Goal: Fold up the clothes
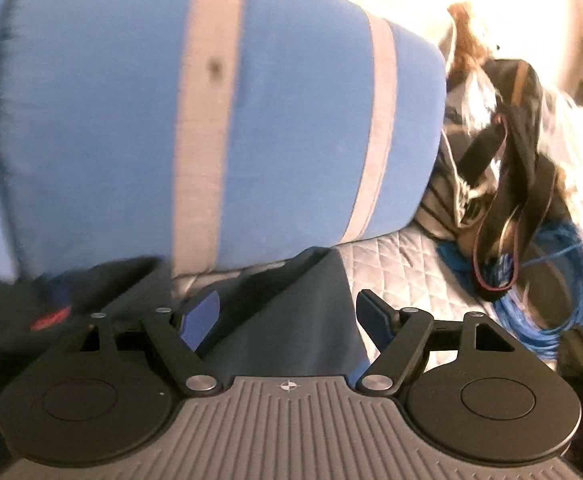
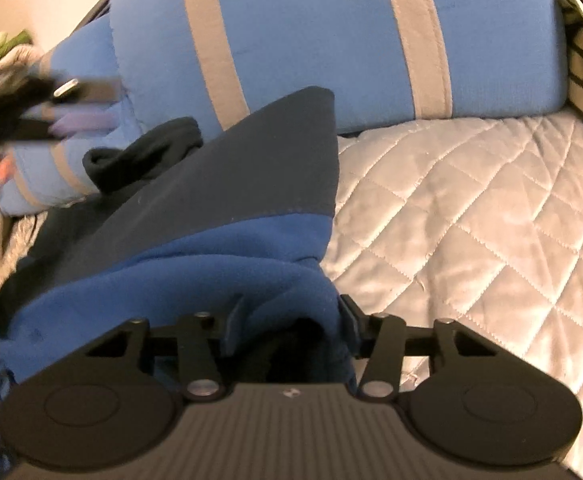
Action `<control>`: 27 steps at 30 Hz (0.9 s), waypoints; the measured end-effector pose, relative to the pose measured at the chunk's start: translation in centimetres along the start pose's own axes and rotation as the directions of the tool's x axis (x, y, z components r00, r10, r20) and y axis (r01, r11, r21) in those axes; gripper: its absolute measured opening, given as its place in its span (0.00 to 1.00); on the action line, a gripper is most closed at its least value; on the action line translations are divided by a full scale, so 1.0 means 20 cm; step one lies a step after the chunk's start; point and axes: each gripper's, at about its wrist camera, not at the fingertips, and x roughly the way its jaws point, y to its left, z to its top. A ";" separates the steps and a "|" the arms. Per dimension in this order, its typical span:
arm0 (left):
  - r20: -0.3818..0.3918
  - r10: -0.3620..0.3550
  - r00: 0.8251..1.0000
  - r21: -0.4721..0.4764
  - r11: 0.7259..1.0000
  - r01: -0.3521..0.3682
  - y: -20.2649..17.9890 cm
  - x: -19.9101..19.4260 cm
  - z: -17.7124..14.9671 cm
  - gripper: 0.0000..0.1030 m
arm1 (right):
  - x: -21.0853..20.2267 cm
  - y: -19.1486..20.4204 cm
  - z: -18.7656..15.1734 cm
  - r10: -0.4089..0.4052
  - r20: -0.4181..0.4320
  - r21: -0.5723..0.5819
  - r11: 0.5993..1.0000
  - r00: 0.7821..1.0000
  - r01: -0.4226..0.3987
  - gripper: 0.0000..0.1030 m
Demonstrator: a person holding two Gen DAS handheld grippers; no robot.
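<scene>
The right gripper (image 2: 289,326) is clamped on a bunched fold of the blue-and-navy fleece garment (image 2: 227,200), which lies on the grey quilted cover (image 2: 471,220). The left gripper (image 1: 289,320) hangs spread and empty above the garment's navy part. Behind stands a blue cushion with grey stripes (image 1: 211,120); beside it, cluttered bags (image 1: 511,140) and a coiled blue cable (image 1: 551,292)

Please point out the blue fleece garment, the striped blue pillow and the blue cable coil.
blue fleece garment (image 2: 195,256): right wrist view, its blue panel.
striped blue pillow (image 1: 291,120): left wrist view, blue face between stripes.
blue cable coil (image 1: 551,312): left wrist view, lower loops.
</scene>
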 end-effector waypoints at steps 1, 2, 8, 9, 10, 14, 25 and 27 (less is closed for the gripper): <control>-0.003 -0.001 1.000 0.015 1.000 0.001 -0.03 0.07 0.00 0.73 | 0.00 0.00 0.00 0.003 0.001 -0.003 1.000 1.000 -0.003 0.49; 0.002 -0.005 1.000 0.024 1.000 0.005 -0.06 0.12 0.00 0.73 | 0.00 -0.02 -0.01 0.012 0.002 0.006 1.000 1.000 -0.012 0.49; -0.027 0.031 0.999 0.023 0.999 -0.031 -0.10 0.38 0.02 0.42 | 0.01 -0.05 -0.02 0.044 0.006 0.039 0.998 0.999 -0.044 0.51; -0.028 0.028 0.999 0.039 0.999 -0.027 -0.12 0.39 0.00 0.21 | 0.02 -0.05 -0.03 0.042 0.007 0.036 0.998 0.999 -0.042 0.51; -0.028 0.025 0.999 0.055 0.998 -0.024 -0.14 0.39 -0.02 0.06 | 0.02 -0.06 -0.03 0.041 0.009 0.035 0.999 0.999 -0.041 0.52; 0.013 -0.009 1.000 0.159 0.987 0.007 -0.24 0.28 -0.14 0.06 | 0.02 -0.07 -0.04 0.047 0.016 0.041 0.998 0.999 -0.047 0.53; -0.034 0.095 0.995 0.248 0.965 -0.084 -0.19 0.09 -0.31 0.05 | 0.04 -0.06 -0.05 0.027 0.018 0.049 0.998 0.999 -0.028 0.56; -0.079 0.139 0.987 0.194 0.973 -0.122 -0.12 0.12 -0.30 0.05 | 0.04 -0.06 -0.06 0.023 0.018 0.047 0.999 1.000 -0.024 0.56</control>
